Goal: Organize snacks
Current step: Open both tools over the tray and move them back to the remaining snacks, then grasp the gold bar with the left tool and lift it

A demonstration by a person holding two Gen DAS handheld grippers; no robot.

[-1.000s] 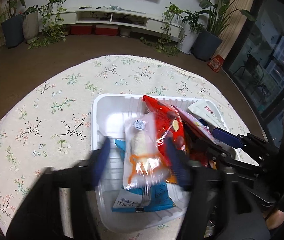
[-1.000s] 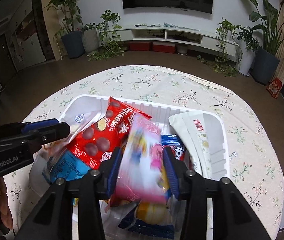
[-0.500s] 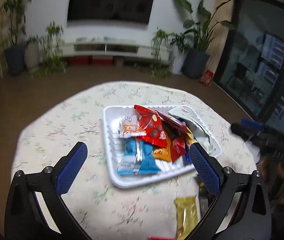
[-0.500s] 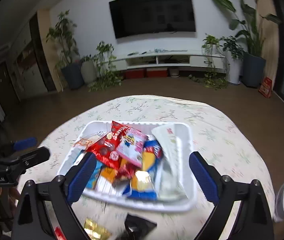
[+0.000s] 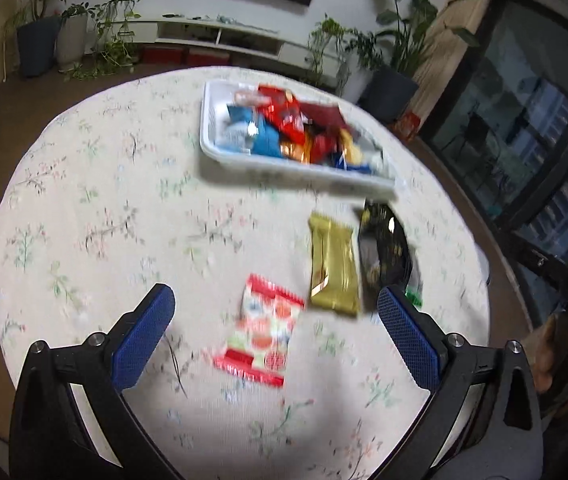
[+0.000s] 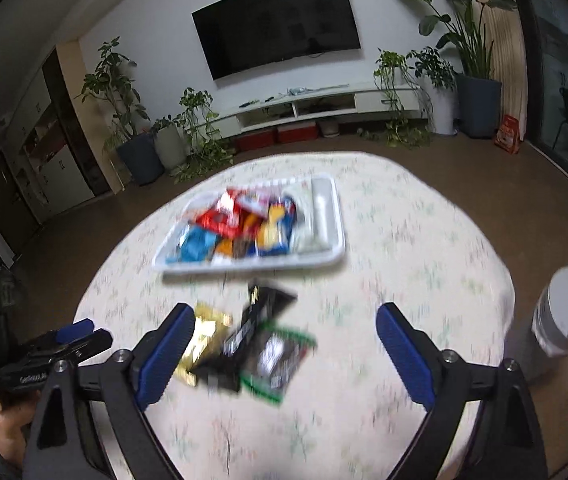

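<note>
Stood wide apart with nothing between the pads: left gripper (image 5: 276,332). Was closing, jaws still well spread and empty: right gripper (image 6: 285,348). Lay heaped in the white tray (image 5: 244,156) on the floral tablecloth (image 5: 104,200): most snacks. Rested on the cloth on the near side of the tray: gold packet (image 5: 333,266), black packet (image 5: 383,248) just beside it, red-and-white packet (image 5: 264,330) nearer the left gripper. Overlapped the black packet: green-edged packet (image 6: 280,360).

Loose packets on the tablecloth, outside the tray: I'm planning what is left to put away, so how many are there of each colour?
Red and white packet: 1
Gold packet: 1
Black packet: 1
Black and green packet: 1
Total: 4
</note>
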